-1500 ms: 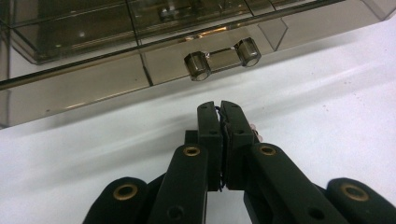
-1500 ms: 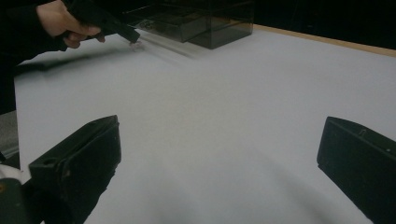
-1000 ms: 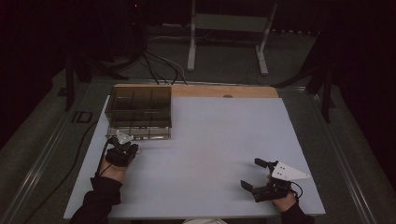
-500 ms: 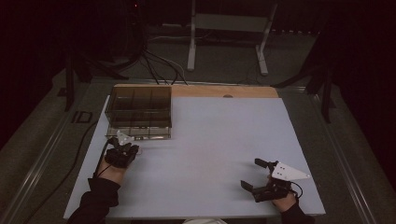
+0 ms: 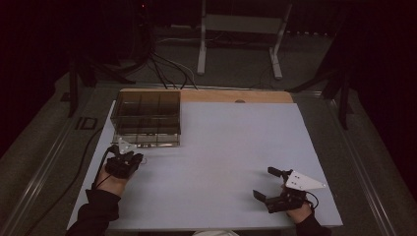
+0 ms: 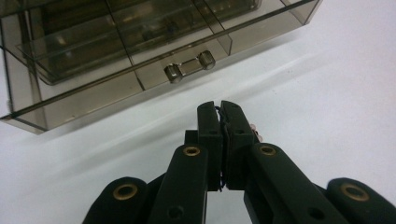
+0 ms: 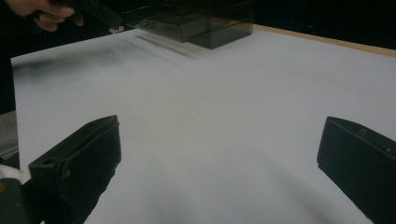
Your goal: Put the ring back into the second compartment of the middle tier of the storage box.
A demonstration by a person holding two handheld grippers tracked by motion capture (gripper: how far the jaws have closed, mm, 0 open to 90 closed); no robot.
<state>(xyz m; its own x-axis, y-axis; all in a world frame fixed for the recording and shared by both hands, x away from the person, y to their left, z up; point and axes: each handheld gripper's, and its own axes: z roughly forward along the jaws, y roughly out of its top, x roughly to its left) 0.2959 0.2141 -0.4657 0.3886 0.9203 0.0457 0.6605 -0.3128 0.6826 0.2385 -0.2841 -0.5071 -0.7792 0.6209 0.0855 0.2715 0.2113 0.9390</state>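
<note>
A smoky transparent drawer box (image 5: 147, 117) stands at the far left of the white table (image 5: 221, 147). My left gripper (image 5: 134, 158) rests just in front of it with its jaws pressed together. In the left gripper view the left gripper (image 6: 220, 105) points at the clear bar handle (image 6: 189, 67) of the bottom drawer, a short way from it. A thin dark strand shows in the seam between the pads, and a small pink bit (image 6: 255, 132) sits beside one jaw; I cannot tell what it is. My right gripper (image 5: 265, 183) lies near the front right, jaws wide apart and empty (image 7: 219, 128).
A wooden strip (image 5: 236, 96) runs along the table's far edge. Behind the table a stand (image 5: 236, 39) and cables (image 5: 167, 69) are on the dark floor. The right gripper view shows the box (image 7: 201, 21) and the other hand (image 7: 42, 11) far off.
</note>
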